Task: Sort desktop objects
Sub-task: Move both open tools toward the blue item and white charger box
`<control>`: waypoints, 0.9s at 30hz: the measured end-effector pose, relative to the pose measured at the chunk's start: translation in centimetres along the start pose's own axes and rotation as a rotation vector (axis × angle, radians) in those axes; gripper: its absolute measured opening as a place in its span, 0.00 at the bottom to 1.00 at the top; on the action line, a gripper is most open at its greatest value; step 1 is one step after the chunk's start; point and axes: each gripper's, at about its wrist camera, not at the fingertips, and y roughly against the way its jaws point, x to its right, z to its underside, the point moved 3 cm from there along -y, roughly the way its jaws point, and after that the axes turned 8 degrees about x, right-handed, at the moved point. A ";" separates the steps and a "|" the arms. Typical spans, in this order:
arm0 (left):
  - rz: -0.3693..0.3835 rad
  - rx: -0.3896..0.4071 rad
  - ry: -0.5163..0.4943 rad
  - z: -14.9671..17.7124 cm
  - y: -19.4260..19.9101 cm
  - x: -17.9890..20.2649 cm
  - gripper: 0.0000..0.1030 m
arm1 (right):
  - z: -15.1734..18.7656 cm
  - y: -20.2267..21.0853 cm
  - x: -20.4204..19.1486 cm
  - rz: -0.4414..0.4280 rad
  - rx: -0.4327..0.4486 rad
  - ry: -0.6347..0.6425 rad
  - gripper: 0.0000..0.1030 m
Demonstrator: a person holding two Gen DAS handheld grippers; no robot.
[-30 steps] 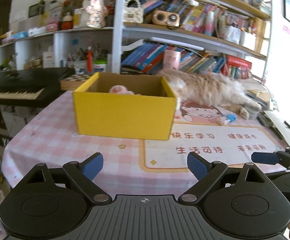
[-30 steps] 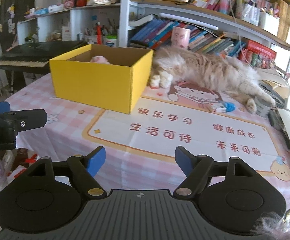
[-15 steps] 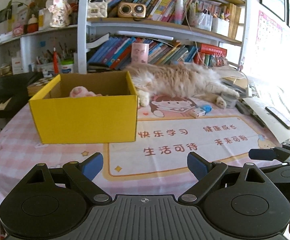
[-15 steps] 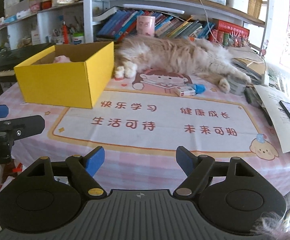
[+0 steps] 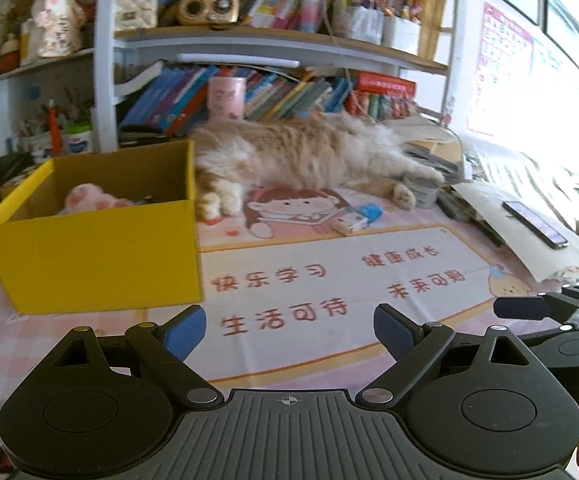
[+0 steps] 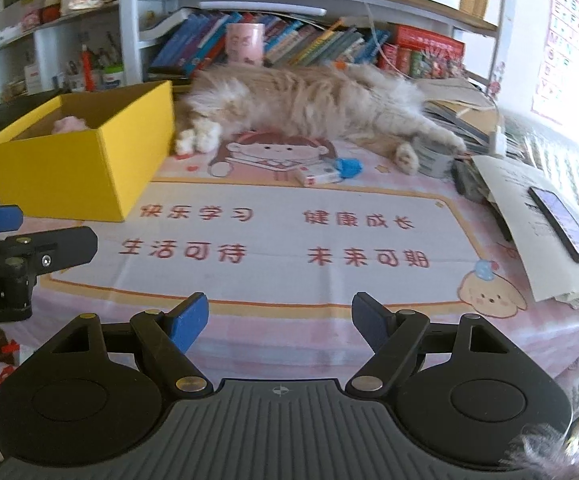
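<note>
Both views swing right off the yellow box | your left gripper and right gripper gape empty | small box comes next.

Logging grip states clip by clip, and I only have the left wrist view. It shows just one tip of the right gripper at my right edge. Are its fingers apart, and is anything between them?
Observer: In the right wrist view the right gripper is open. Nothing is between its fingers, and only the mat lies beyond them.
Reviewer: From here the box hides its side toward the cat. Is anything against it?
Observer: That side of the box is plain yellow and nothing leans on it. The cat has its front paws close beside it, but I cannot tell whether they touch it.
</note>
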 end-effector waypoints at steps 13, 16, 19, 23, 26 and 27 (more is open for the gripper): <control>-0.021 0.008 -0.001 -1.8 -4.2 2.4 0.91 | -1.5 -3.1 3.7 -0.001 -0.017 0.000 0.75; -0.037 0.014 0.013 -2.3 -5.3 2.7 0.91 | -2.4 -4.2 4.5 -0.014 -0.013 0.017 0.75; -0.053 0.016 0.027 -2.8 -6.7 3.1 0.91 | -3.3 -5.4 5.3 -0.028 -0.007 0.041 0.75; -0.086 0.022 0.049 -3.4 -8.4 3.3 0.91 | -4.5 -7.2 6.5 -0.048 -0.004 0.066 0.75; -0.112 0.027 0.063 -3.8 -9.5 3.4 0.91 | -5.2 -8.6 7.2 -0.070 -0.005 0.083 0.75; -0.120 0.029 0.065 -3.9 -9.8 3.4 0.91 | -5.4 -9.0 7.3 -0.077 -0.005 0.088 0.75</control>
